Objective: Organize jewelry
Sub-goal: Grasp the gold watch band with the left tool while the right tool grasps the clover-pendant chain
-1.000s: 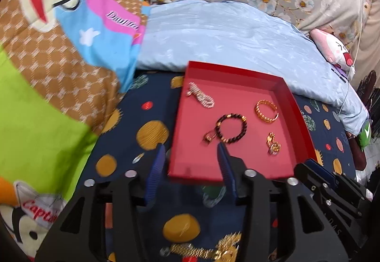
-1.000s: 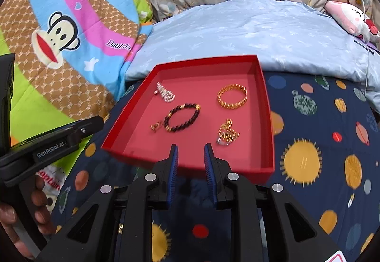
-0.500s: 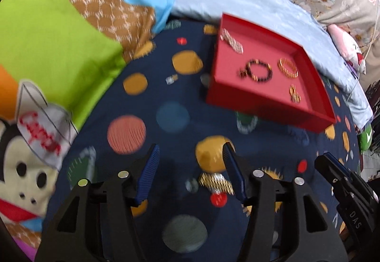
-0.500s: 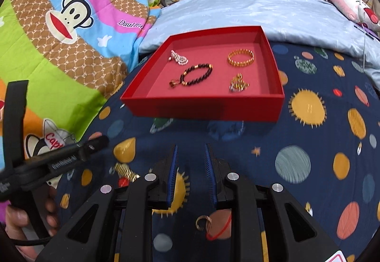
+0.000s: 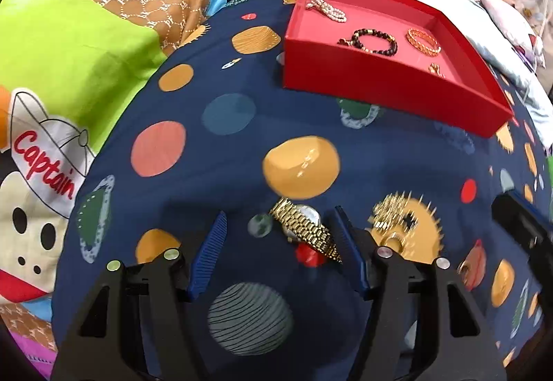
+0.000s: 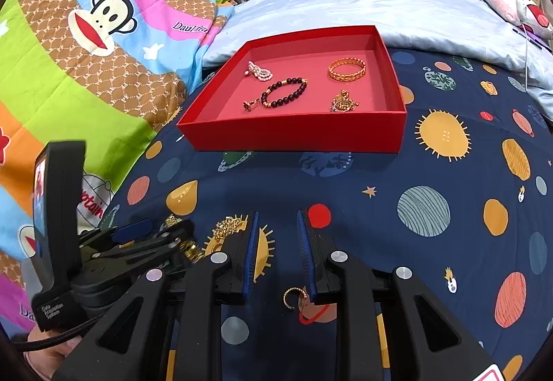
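Note:
A gold watch [image 5: 304,229] lies on the navy planet-print blanket between the fingers of my left gripper [image 5: 279,212], close to the right finger. Those jaws are opening and the pads do not press on it. My right gripper [image 6: 277,212] hovers over the blanket with a narrow gap and nothing held. A small gold ring [image 6: 293,296] lies under it, and a gold chain [image 6: 228,225] sits just to its left. The red tray [image 6: 293,135] beyond holds a pearl bracelet [image 6: 261,72], a black bead bracelet [image 6: 285,92], a gold bangle [image 6: 346,69] and a small gold piece [image 6: 344,101].
A bright cartoon-monkey quilt [image 6: 86,53] covers the left side. A pale blue pillow [image 6: 380,4] lies behind the tray, and a pink plush toy [image 6: 511,4] sits at the far right. My left gripper's body [image 6: 103,256] stands close to the right gripper's left side.
Both views have pulled back from the tray and dropped toward the blanket. The left jaws have spread wider and now straddle the gold watch. The right jaws kept their gap.

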A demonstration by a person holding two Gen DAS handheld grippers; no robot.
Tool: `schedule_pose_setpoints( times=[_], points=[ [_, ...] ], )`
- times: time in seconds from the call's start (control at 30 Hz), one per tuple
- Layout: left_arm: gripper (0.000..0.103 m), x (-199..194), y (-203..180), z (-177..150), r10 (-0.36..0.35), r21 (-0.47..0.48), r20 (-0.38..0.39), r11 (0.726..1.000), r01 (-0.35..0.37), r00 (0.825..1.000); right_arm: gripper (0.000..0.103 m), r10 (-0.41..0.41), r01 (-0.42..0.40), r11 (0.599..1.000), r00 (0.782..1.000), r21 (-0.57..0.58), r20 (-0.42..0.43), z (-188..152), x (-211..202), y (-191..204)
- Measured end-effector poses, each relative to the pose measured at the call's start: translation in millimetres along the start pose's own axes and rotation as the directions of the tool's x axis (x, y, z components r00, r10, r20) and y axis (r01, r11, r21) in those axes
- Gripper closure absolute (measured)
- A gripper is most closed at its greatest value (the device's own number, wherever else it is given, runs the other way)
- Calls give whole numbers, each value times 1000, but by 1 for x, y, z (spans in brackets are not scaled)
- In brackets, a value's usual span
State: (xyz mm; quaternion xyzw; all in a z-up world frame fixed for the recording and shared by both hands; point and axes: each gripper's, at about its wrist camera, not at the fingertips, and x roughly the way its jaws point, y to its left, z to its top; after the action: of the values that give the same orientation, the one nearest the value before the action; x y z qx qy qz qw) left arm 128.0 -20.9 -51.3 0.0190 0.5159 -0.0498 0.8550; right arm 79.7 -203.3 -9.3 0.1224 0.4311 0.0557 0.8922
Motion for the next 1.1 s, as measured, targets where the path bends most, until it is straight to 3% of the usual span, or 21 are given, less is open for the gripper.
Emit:
schedule_pose_setpoints(
  times=[0.2,0.47,0.73,0.8,1.1],
  points=[
    [47,-10,16,-18,1,19,13,1000,-1,1000,81,10,-11,1000,1000,-10,-22,-8,4,4],
    [80,-15,26,-20,-23,15,45,1000,22,999,81,18,-18,1000,999,-11,-43,-14,8,8],
    [82,-17,32,-18,-87,-9,38,996,87,995,81,25,-26,999,998,-20,-51,-15,11,13],
    [92,-19,36,-17,-105,-21,36,994,106,994,81,30,-31,999,998,-25,-55,-15,13,15],
    [92,-32,42,-10,-123,-31,64,992,125,990,81,47,-52,997,995,-56,-89,-16,35,31]
  ],
)
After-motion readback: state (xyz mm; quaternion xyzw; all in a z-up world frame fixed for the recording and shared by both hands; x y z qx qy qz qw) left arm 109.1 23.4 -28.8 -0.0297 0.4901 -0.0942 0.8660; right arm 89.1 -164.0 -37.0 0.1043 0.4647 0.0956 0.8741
